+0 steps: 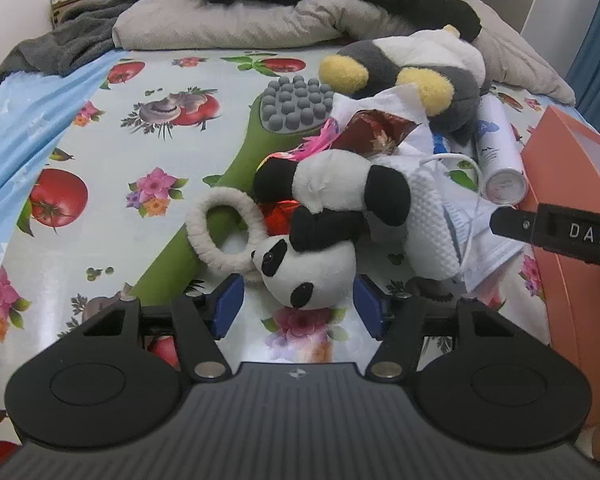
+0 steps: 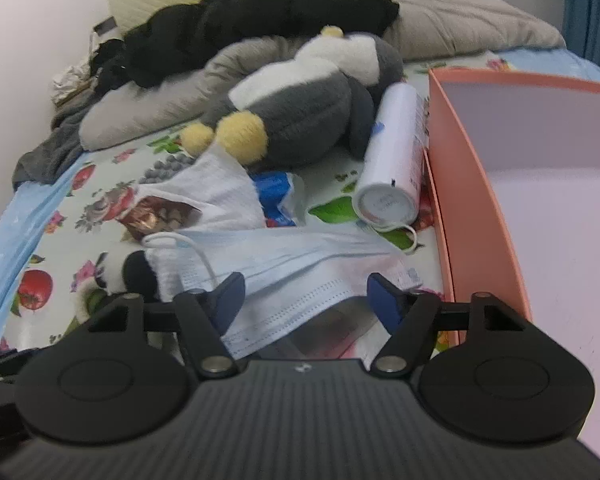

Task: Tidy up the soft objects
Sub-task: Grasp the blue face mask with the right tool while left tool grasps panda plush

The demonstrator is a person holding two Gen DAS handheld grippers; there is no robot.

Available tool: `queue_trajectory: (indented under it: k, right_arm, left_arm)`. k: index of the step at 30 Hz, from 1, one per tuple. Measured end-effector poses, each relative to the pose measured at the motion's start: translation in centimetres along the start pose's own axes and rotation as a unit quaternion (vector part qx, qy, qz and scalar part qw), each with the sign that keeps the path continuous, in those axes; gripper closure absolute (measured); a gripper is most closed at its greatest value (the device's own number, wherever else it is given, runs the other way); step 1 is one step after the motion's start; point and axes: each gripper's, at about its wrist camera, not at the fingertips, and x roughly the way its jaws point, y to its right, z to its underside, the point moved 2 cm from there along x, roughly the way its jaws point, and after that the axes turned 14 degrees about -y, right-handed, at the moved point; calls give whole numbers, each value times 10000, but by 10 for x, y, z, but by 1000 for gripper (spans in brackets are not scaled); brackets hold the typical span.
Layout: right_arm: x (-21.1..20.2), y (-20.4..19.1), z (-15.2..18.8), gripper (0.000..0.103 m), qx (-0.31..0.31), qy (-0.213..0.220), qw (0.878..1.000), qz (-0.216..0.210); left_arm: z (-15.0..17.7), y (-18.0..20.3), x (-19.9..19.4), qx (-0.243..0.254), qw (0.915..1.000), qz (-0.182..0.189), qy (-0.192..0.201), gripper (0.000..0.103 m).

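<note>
A black-and-white panda plush [image 1: 324, 220] lies on the flowered bed cover [image 1: 140, 128]. Its head sits between the blue pads of my left gripper [image 1: 300, 300], which is open, and a gap shows at the left pad. A grey, white and yellow penguin plush [image 2: 300, 120] lies farther back. A light blue face mask [image 2: 300, 264] is spread under my right gripper [image 2: 306, 296]. That gripper is open, and its pads straddle the mask without pinching it. In the left wrist view one black finger [image 1: 512, 222] of the right gripper reaches over the mask [image 1: 488, 248].
An open orange box [image 2: 480, 184] stands at the right, with a white spray can [image 2: 392, 160] lying against it. A green massager [image 1: 296, 104], a white terry ring [image 1: 220, 232], a white knit cloth [image 1: 428, 220], tissue [image 2: 220, 188] and wrappers crowd the pile. Pillows and dark clothes line the back.
</note>
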Motion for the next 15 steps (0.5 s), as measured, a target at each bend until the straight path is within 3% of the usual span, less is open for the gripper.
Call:
queue_trajectory:
  k: [6, 8, 12, 14, 15]
  right_arm:
    - [11, 4, 0, 35, 268, -238, 9993, -88]
    - [14, 6, 1, 38, 448, -340, 9982, -213]
    - [22, 8, 5, 44, 759, -561, 9945, -449]
    - [25, 10, 6, 50, 950, -620, 9912, -690]
    - [28, 11, 6, 59, 1068, -662, 9887, -821]
  left_arm:
    - [-3, 3, 11, 58, 10000, -13, 31, 39]
    - [-4, 4, 13, 80, 10000, 23, 24, 45]
    - [-4, 7, 12, 113, 9999, -3, 30, 47]
    - [-5, 7, 12, 91, 10000, 12, 29, 48]
    - [-5, 6, 11, 75, 10000, 25, 36, 49]
